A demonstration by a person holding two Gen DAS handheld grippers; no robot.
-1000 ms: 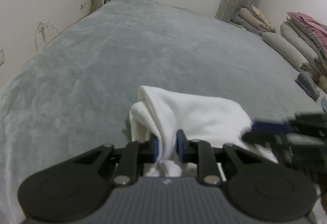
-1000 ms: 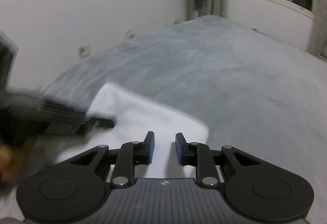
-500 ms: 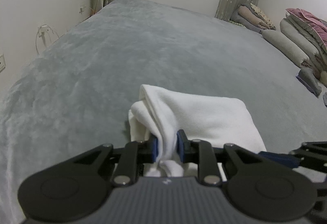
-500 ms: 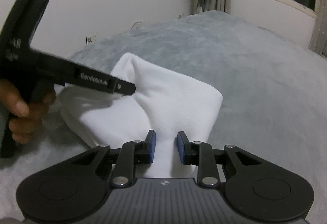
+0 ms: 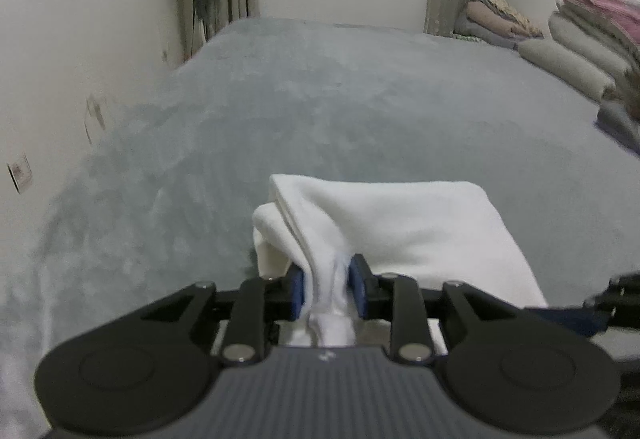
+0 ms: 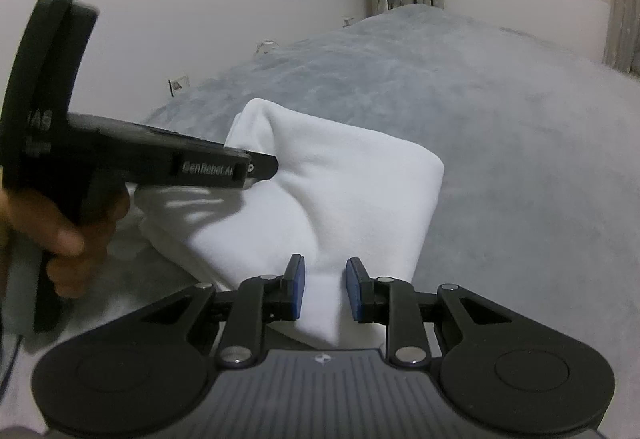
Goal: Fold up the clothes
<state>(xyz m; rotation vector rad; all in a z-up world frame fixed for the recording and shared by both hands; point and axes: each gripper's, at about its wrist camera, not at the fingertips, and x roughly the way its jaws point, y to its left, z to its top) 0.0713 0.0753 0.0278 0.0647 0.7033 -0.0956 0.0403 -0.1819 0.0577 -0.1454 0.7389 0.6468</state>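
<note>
- Grey bed (image 5: 360, 111) fills a bedroom; a white garment (image 5: 400, 223) lies on it, partly folded.
- Left gripper (image 5: 327, 289) is loosening on a bunched edge between its pads.
- Right gripper (image 6: 322, 287) straddles another edge; I cannot tell if it pinches.
- Flattening seemingly remains.

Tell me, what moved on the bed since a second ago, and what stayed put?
The right gripper swung away from the left gripper's side and settled over the near edge of the white cloth. The left gripper's jaws are opening, with a bunched fold between them. The cloth stayed folded on the grey bed cover, and the stacked bedding did not move.
</note>
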